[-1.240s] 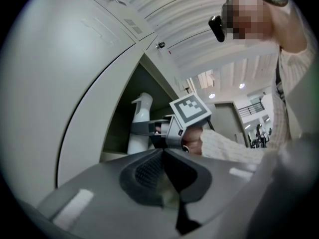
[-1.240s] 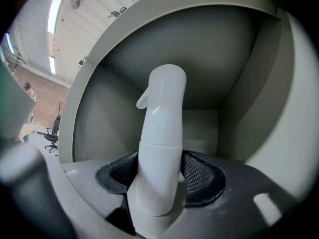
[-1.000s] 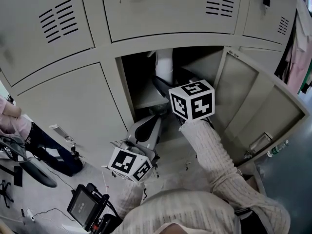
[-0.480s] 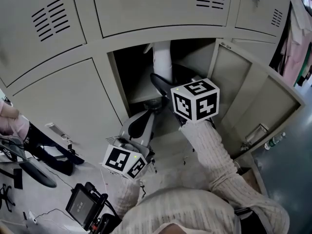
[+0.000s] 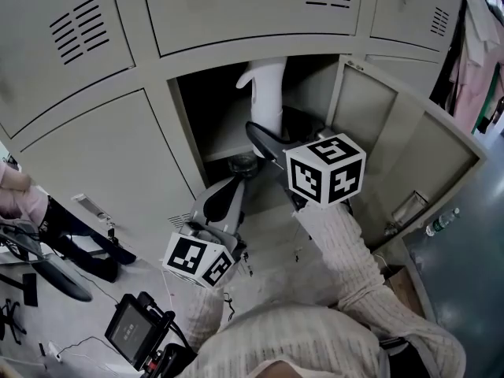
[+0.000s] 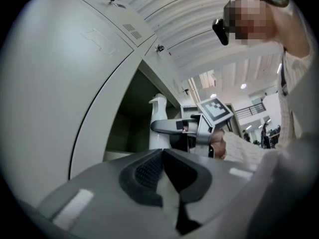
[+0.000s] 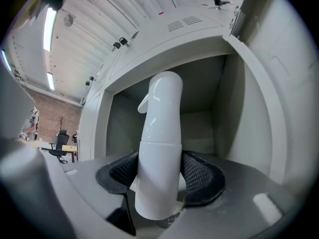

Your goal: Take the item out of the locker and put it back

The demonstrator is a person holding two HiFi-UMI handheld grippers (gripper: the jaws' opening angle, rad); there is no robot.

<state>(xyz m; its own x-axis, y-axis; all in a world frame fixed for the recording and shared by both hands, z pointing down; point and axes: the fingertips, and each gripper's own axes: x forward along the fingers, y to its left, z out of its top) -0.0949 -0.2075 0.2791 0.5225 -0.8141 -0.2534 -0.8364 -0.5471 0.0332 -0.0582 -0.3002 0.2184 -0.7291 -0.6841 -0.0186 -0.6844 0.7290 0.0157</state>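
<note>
A white spray bottle [image 5: 266, 101] stands upright at the mouth of the open locker compartment [image 5: 213, 109]. My right gripper [image 5: 264, 138] is shut on its lower body; in the right gripper view the dark pads [image 7: 202, 176] press both sides of the bottle [image 7: 159, 148], with the locker's inside behind it. My left gripper [image 5: 236, 181] hangs lower, in front of the closed locker below, shut with nothing in it. The left gripper view shows its jaws [image 6: 162, 171] pressed together, with the bottle [image 6: 158, 114] and right gripper [image 6: 172, 127] beyond.
The locker door [image 5: 409, 156] stands swung open to the right. Closed grey lockers [image 5: 94, 172] surround the compartment, and a shelf [image 5: 224, 144] crosses its inside. On the floor lie a tablet-like device [image 5: 134, 333] and a water bottle [image 5: 441, 220]. A seated person's legs [image 5: 71, 227] show at left.
My right gripper has drawn back toward me with the bottle, and the bottle's nozzle head now shows in the locker mouth. The left gripper has stayed about where it was.
</note>
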